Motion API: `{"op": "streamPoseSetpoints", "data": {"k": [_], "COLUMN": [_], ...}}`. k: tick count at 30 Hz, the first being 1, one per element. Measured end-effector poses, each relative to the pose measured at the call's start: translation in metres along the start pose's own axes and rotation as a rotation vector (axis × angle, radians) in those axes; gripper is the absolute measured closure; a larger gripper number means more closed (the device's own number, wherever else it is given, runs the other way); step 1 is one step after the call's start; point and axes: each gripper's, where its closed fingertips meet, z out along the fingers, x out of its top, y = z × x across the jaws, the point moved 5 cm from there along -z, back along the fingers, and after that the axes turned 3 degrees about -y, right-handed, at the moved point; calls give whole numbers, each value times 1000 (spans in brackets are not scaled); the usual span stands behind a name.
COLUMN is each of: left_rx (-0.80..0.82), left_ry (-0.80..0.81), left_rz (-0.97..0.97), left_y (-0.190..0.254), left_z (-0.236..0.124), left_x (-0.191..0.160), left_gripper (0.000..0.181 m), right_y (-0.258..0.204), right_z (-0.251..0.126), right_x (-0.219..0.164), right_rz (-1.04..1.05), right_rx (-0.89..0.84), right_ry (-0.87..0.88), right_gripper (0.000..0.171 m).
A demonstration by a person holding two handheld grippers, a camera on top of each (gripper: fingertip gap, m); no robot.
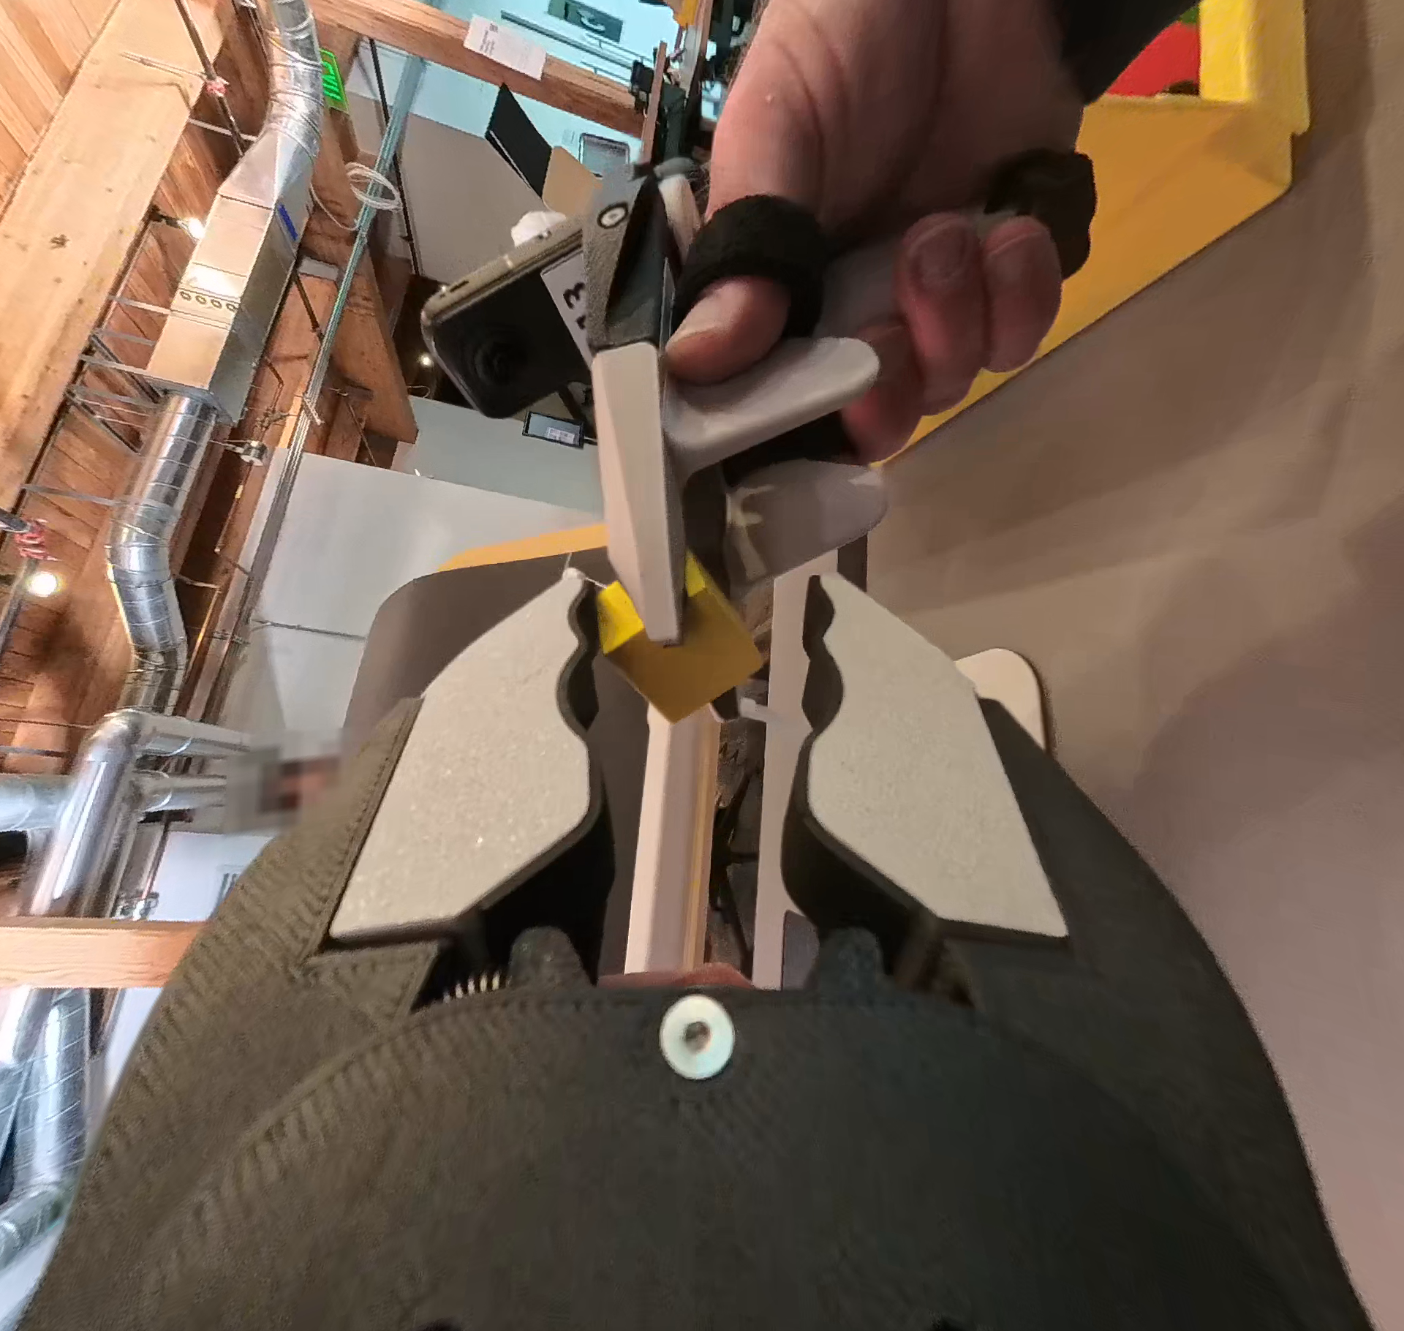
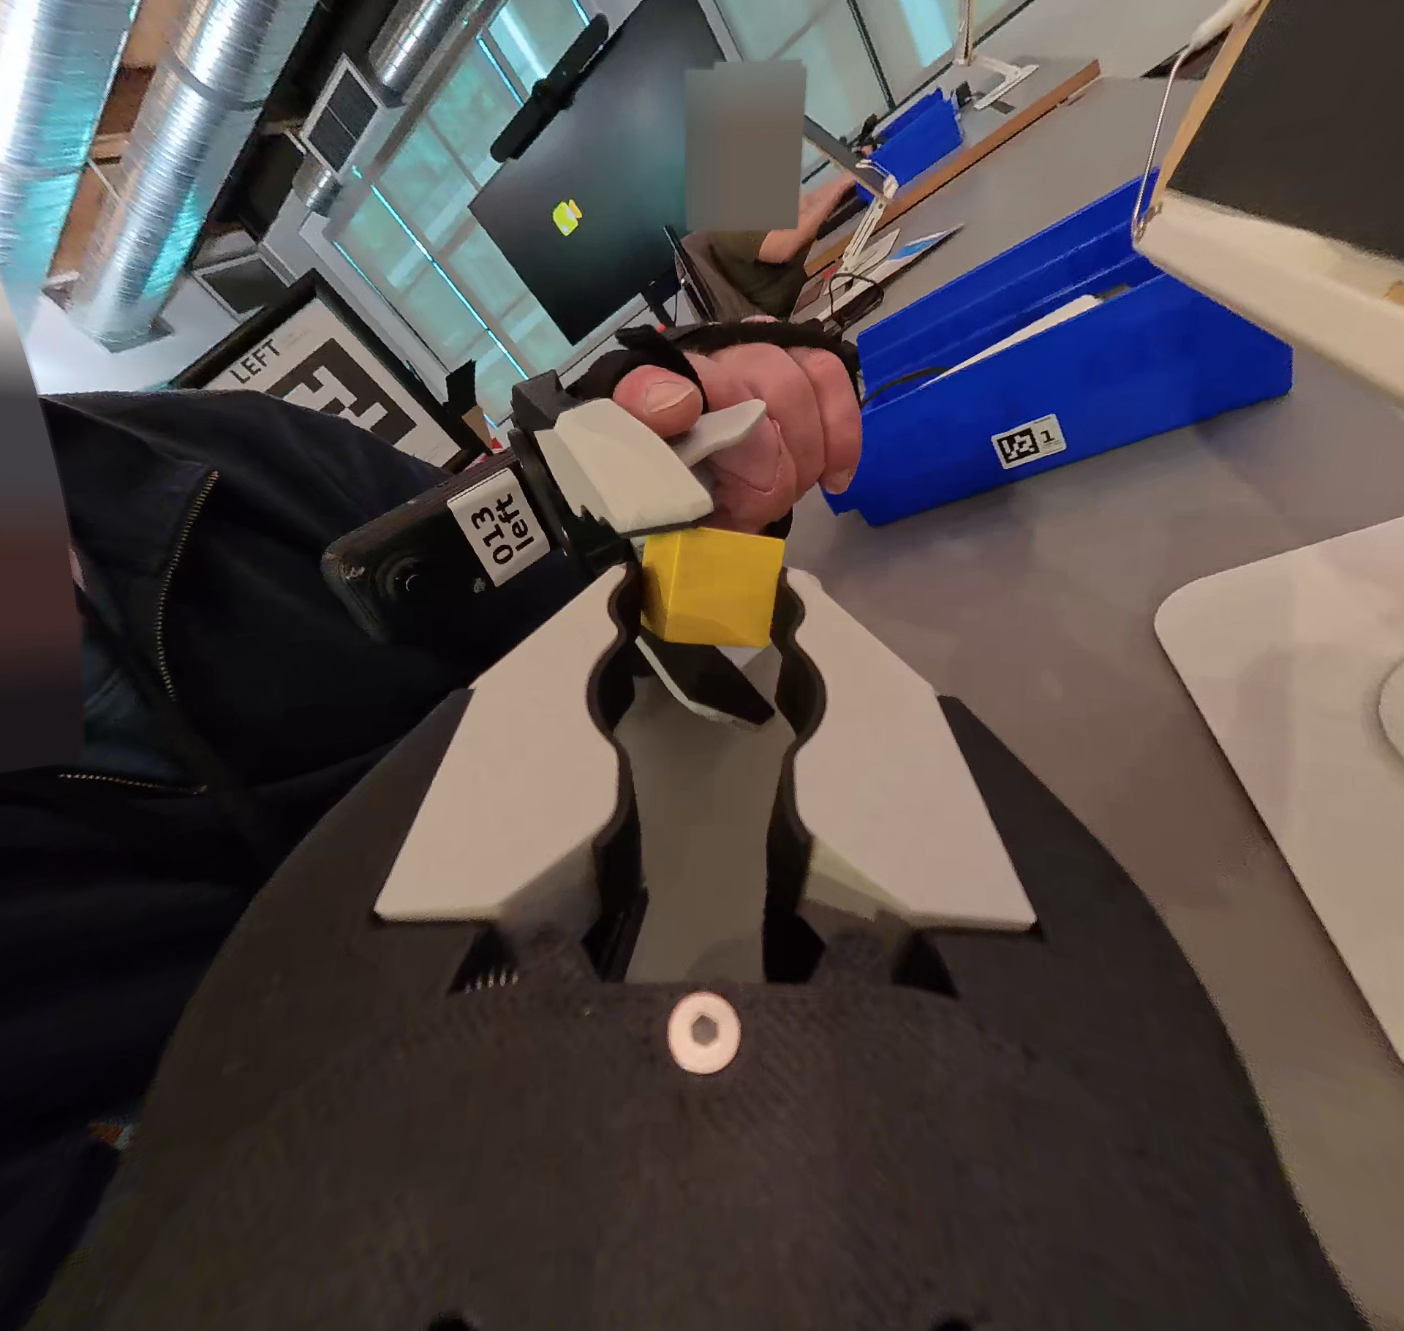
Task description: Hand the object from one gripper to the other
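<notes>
Left wrist view. The left gripper point(image 1: 703, 595) fills the foreground with its grey fingers point(image 1: 486, 763) spread wide. The cube point(image 1: 684, 668), yellow, sits in the gap between the tips. It is close to one tip, though I cannot tell whether they touch, and it is clear of the other. The right gripper point(image 1: 695, 675) comes in from above and pinches the cube. One of its fingers lies across the cube's near face and the other is behind. The right hand point(image 1: 874, 155) grips its handle, with a black strap around the thumb. A small camera point(image 1: 501, 337) is mounted on that gripper. Beyond are a yellow bin point(image 1: 1185, 155) and silver ducts point(image 1: 152, 535) along a timber ceiling.

Right wrist view. The right gripper's fingers point(image 2: 517, 763) are drawn in on the cube, one tip on each side face. The cube is held in the air above the grey table point(image 2: 1064, 611). The left gripper's fingers stand across this grip. One is above the cube and meets or nearly meets its top edge. The other is below, with a gap showing. The left hand point(image 2: 775, 428) holds that gripper, with a dark sleeve point(image 2: 228, 535) behind it. A white tray point(image 2: 1291, 687) lies on the table at the right edge. Farther back stands a blue bin point(image 2: 1064, 398) bearing a small marker sticker. Beyond it are a second blue bin point(image 2: 919, 132), a dark monitor point(image 2: 608, 193) and a seated person point(image 2: 752, 261).
</notes>
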Motion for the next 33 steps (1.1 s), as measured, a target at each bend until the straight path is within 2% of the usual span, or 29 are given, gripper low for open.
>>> {"op": "streamPoseSetpoints", "data": {"k": [4, 11, 16, 22, 27, 33], "left_rx": [-3, -12, -14, -17, -95, -185], "left_ry": [-10, -8, 15, 26, 10, -1], "left_rz": [14, 19, -51, -68, -28, -22], "left_y": [1, 3, 0, 0, 7, 15], "left_z": [1, 0, -1, -1, -3, -5], "left_x": [-2, -2, -4, -5, -6, -4], "left_gripper": [141, 142, 146, 146, 137, 136], "right_y": [2, 4, 4, 5, 2, 3], "right_z": [3, 4, 6, 7, 7, 8], "right_x": [-5, -6, -4, -5, -10, -19], "right_rz": [31, 43, 41, 42, 40, 46], "right_rx": [35, 42, 43, 25, 42, 33], "right_ry": [-11, -14, 3, -13, -54, -118], "right_gripper": [140, 140, 140, 140, 140, 139]}}
